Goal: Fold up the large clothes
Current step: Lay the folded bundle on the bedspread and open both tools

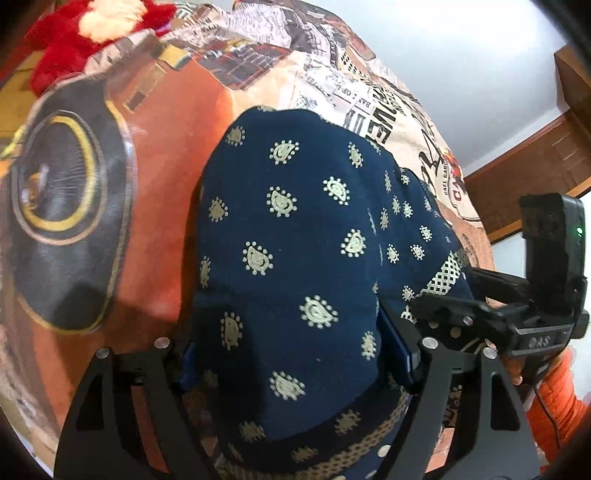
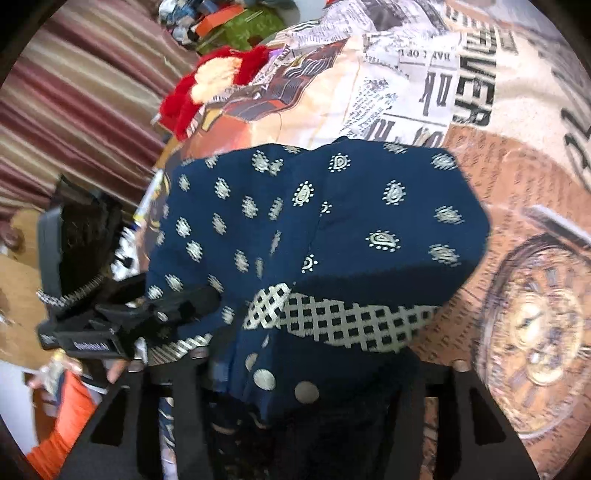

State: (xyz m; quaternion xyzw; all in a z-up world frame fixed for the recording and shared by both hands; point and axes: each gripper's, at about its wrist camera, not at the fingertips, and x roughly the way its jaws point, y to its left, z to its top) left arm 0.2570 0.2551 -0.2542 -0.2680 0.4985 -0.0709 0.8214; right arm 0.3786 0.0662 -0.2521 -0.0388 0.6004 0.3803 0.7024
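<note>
Navy printed garment (image 1: pixel 295 258) mid-fold on bedsheet (image 1: pixel 166 192); left gripper (image 1: pixel 295 362) and right gripper (image 2: pixel 295 387) each clamp a fabric edge. Next: carry both edges across evenly, then release.

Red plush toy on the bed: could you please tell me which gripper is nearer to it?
Left, probably. The red plush toy lies ahead and left of the left gripper; the right gripper sits farther right, across the navy printed garment.

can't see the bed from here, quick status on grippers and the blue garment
Left gripper shut on blue garment. Right gripper shut on it too. Garment bunched on printed bedsheet. Red plush toy far off.
</note>
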